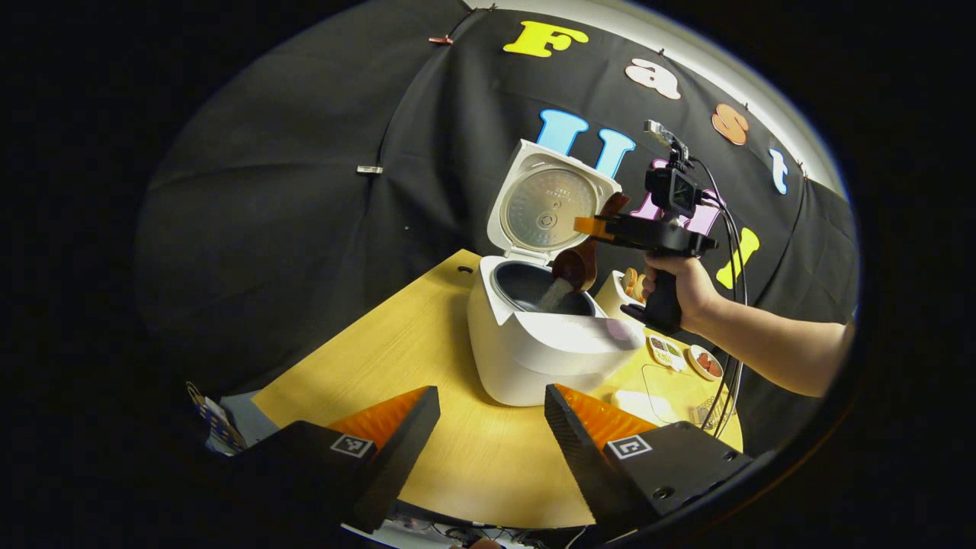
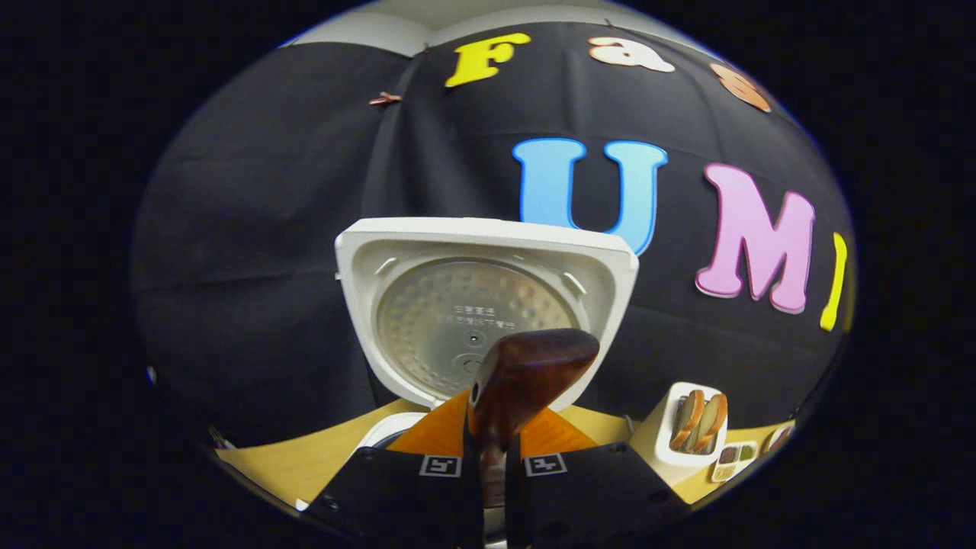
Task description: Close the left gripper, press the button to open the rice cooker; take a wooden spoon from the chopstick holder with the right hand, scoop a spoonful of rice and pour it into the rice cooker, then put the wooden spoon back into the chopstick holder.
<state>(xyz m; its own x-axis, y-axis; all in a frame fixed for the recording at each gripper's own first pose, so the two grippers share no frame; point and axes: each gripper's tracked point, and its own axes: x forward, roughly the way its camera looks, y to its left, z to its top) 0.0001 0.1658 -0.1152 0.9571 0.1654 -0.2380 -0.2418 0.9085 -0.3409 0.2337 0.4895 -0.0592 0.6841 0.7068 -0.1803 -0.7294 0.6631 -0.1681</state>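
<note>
Clamped in the right tongs, the wooden spoon tips rice into the open rice cooker on the desk. Keep the bowl over the inner pot until empty. Left tongs hang apart nearby.

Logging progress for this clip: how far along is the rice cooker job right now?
Done: the rice cooker lid stands open, and the right tongs are shut on the wooden spoon. In hand: the spoon is tipped over the inner pot, rice spilling in. Left: returning the spoon to the chopstick holder. The left tongs hang open, idle.
</note>
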